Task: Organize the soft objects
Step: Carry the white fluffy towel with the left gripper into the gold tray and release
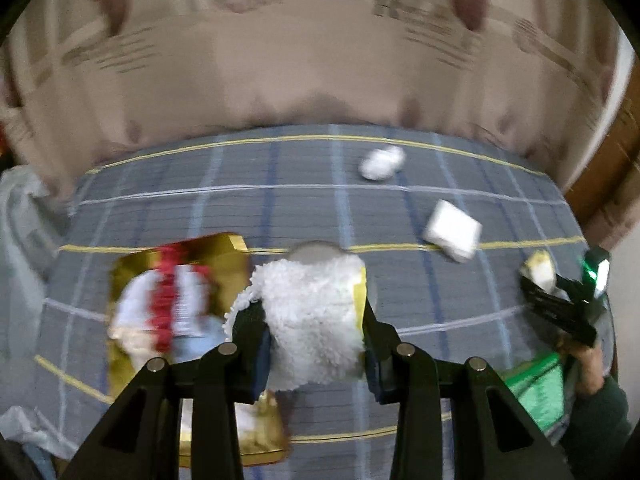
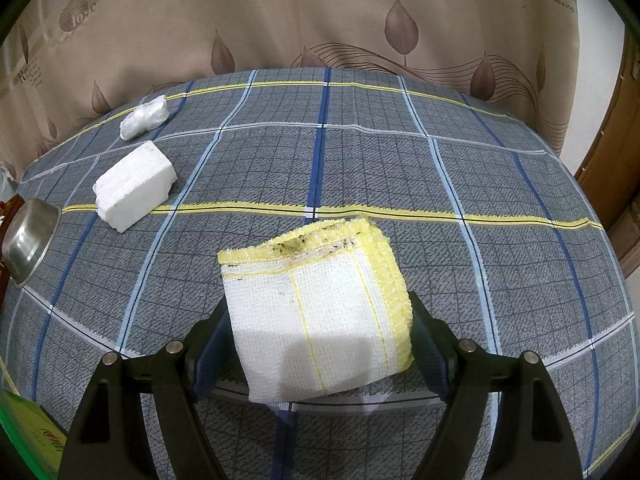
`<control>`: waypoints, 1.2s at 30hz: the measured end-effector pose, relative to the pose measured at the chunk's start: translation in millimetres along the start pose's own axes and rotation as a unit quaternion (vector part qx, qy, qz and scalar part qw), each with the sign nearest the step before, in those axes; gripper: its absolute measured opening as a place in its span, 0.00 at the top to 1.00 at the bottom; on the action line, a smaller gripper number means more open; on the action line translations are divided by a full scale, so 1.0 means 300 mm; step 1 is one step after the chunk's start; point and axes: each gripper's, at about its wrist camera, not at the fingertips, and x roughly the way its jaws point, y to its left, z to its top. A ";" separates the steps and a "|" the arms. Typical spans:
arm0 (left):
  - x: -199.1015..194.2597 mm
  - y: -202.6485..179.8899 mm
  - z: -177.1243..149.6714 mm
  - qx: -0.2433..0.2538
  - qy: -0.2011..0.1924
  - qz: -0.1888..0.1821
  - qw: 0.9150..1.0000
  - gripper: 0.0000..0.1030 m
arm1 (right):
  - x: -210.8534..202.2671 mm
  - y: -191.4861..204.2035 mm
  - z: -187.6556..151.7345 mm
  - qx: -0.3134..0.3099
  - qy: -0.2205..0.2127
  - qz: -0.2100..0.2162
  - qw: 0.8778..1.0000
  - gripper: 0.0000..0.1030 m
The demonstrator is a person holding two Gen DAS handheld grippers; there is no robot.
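Note:
My left gripper (image 1: 312,320) is shut on a fluffy white cloth (image 1: 312,312) and holds it above the checked tablecloth (image 1: 320,200), beside a gold box (image 1: 180,292) with white and red items in it. My right gripper (image 2: 320,328) is shut on a folded white and yellow mesh cloth (image 2: 320,312), held over the tablecloth (image 2: 440,180). The right gripper with its cloth also shows at the right edge of the left wrist view (image 1: 540,276). A white foam block (image 2: 134,186) (image 1: 452,230) and a small white plastic-wrapped wad (image 2: 144,117) (image 1: 382,163) lie on the table.
A steel bowl (image 2: 28,236) sits at the table's left edge in the right wrist view. A green box (image 1: 536,384) (image 2: 28,436) lies near the front. A beige leaf-print curtain (image 2: 320,20) hangs behind the table. A wooden door frame (image 2: 624,140) is at the right.

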 end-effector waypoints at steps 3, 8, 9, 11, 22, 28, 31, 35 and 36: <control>-0.022 0.100 0.001 -0.019 -0.006 0.026 0.999 0.63 | 0.000 0.000 0.000 0.000 0.000 0.000 1.000 0.24; -0.046 0.247 -0.003 -0.046 -0.011 0.066 0.997 0.63 | 0.000 -0.001 0.000 0.000 0.000 -0.001 1.000 0.25; -0.048 0.271 -0.004 -0.050 -0.011 0.073 0.996 0.63 | 0.000 0.000 0.000 -0.001 0.000 -0.001 1.000 0.25; -0.046 0.311 -0.005 -0.056 -0.010 0.083 0.995 0.63 | 0.000 0.000 0.000 -0.001 0.000 -0.001 1.000 0.25; 0.057 0.431 -0.071 -0.084 0.024 0.098 0.991 0.63 | 0.000 -0.002 0.001 -0.001 0.000 -0.001 1.000 0.25; 0.046 0.466 -0.144 -0.097 0.032 0.108 0.989 0.63 | 0.000 -0.002 0.001 -0.001 0.000 -0.001 1.000 0.25; 0.025 0.477 -0.193 -0.100 0.038 0.112 0.988 0.63 | 0.000 -0.001 0.001 -0.001 0.000 -0.001 1.000 0.24; 0.020 0.465 -0.259 -0.088 0.051 0.104 0.989 0.62 | 0.000 -0.002 0.001 -0.001 0.000 -0.002 1.000 0.24; 0.024 0.459 -0.271 -0.086 0.055 0.104 0.989 0.61 | 0.000 -0.001 0.001 -0.001 0.000 -0.002 1.000 0.24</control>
